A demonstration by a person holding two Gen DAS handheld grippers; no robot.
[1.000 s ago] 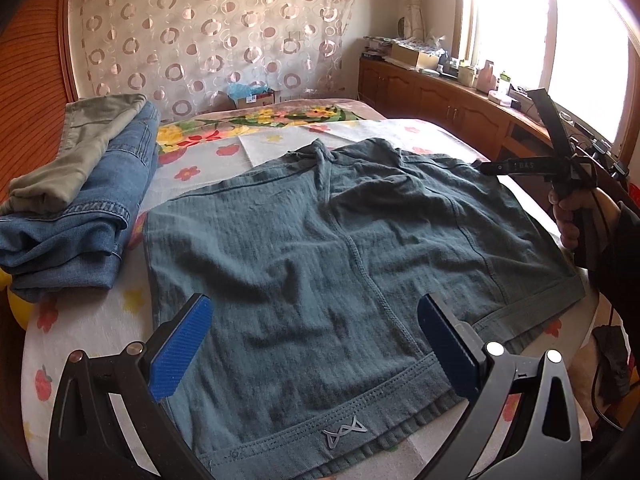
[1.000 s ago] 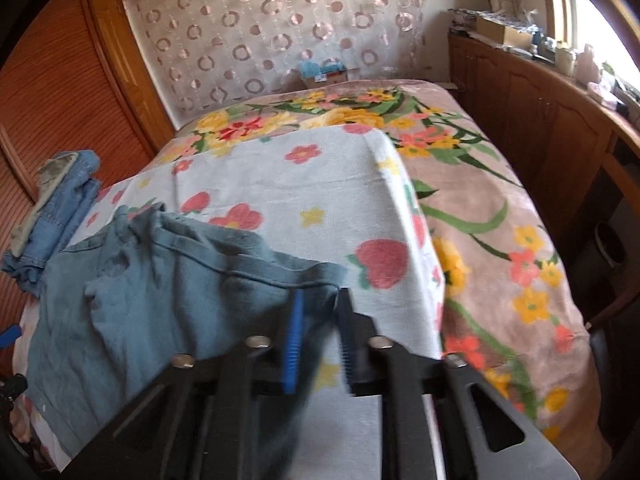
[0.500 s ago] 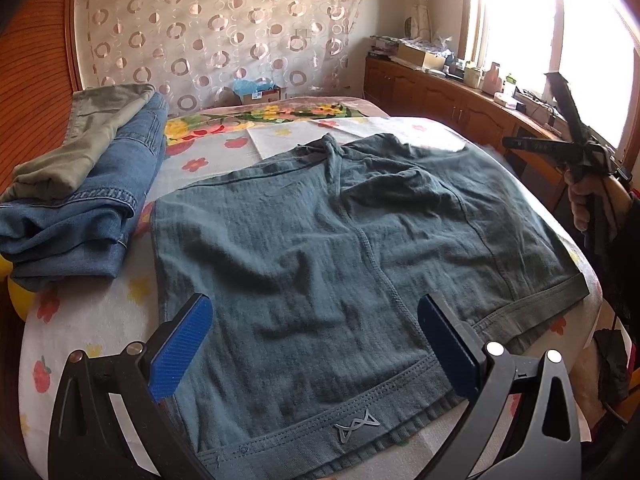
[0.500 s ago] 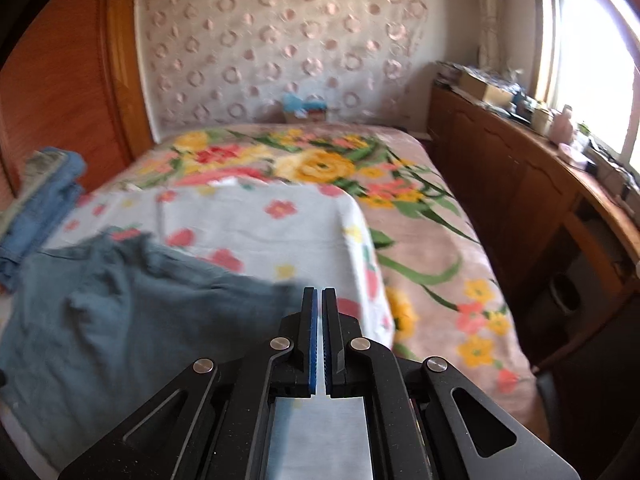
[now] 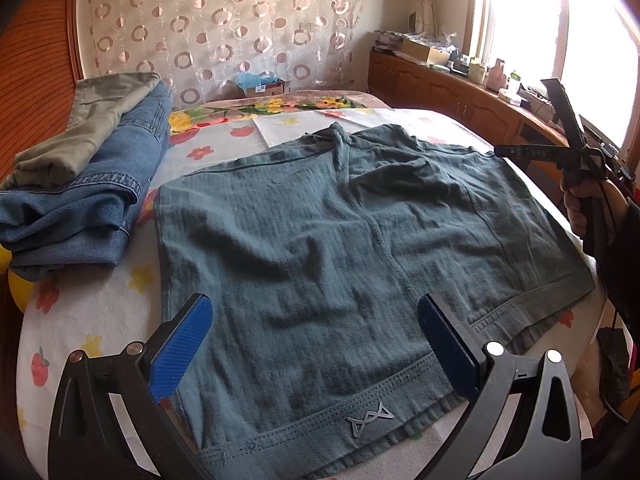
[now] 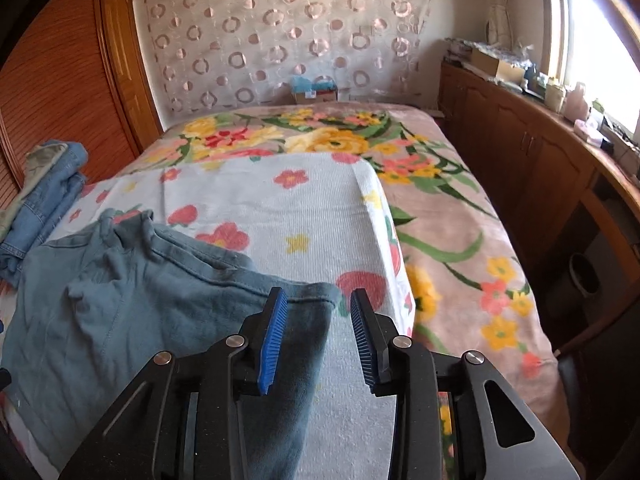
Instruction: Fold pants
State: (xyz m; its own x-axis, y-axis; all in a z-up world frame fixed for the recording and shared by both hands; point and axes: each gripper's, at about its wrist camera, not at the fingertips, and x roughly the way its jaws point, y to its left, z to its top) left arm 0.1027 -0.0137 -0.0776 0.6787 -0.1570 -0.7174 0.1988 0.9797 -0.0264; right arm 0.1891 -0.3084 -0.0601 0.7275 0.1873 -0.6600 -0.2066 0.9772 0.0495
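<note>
Grey-green shorts (image 5: 320, 248) lie spread flat on the bed, waistband with a small logo nearest the left wrist camera. My left gripper (image 5: 312, 344) is wide open just above the waistband, holding nothing. My right gripper (image 6: 318, 332) is open over the far right corner of the shorts (image 6: 132, 304); the corner's cloth lies between and under its pads (image 6: 274, 332), not clamped. In the left wrist view the right gripper (image 5: 560, 152) shows at the right edge of the bed, held in a hand.
A stack of folded jeans with an olive garment on top (image 5: 80, 184) sits on the bed's left side. A white flowered cloth (image 6: 280, 216) covers the floral bedspread (image 6: 460, 248). A wooden cabinet (image 6: 540, 168) runs along the right, under the window.
My right gripper was shut half a second ago and has opened, dropping back over the shorts' corner. The left gripper stays open and has barely moved.
</note>
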